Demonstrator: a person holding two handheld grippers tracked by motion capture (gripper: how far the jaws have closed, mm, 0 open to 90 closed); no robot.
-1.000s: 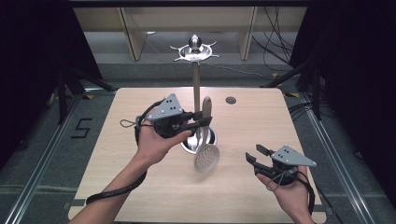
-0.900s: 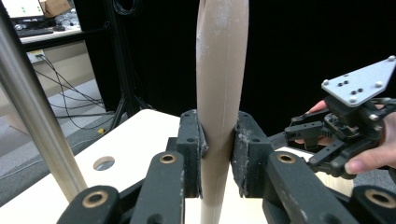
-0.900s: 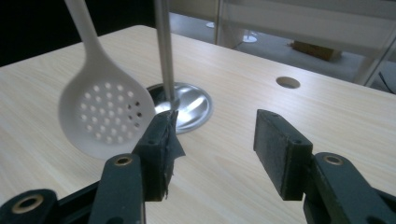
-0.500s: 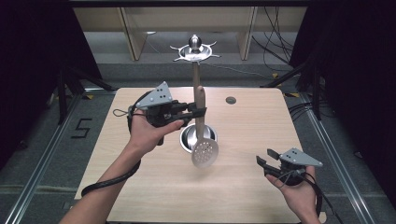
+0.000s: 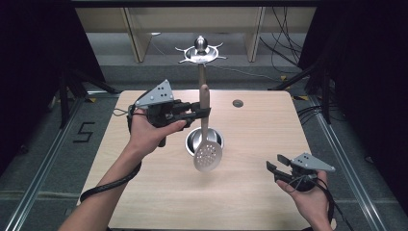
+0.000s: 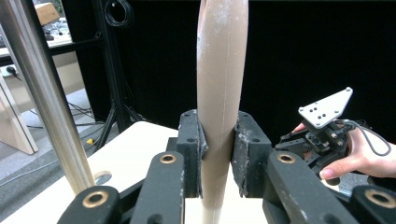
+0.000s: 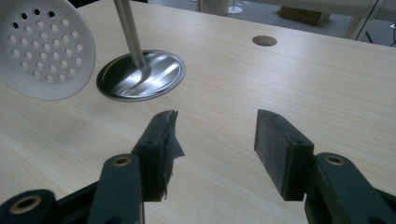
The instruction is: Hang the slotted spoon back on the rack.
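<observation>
A white "5" is marked on the floor at the frame's left edge. At centre-left, the left gripper pinches the handle of one perforated skimmer, hanging upright over the single steel stand's round base. At lower right, the right gripper hovers with jaws spread over the wooden table.

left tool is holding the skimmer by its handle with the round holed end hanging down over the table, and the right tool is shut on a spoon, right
Not quite. The left tool does clamp the skimmer by its handle, with the holed end hanging over the table. But the right tool holds no spoon: the right gripper view shows its jaws apart with only bare tabletop between them.
</observation>
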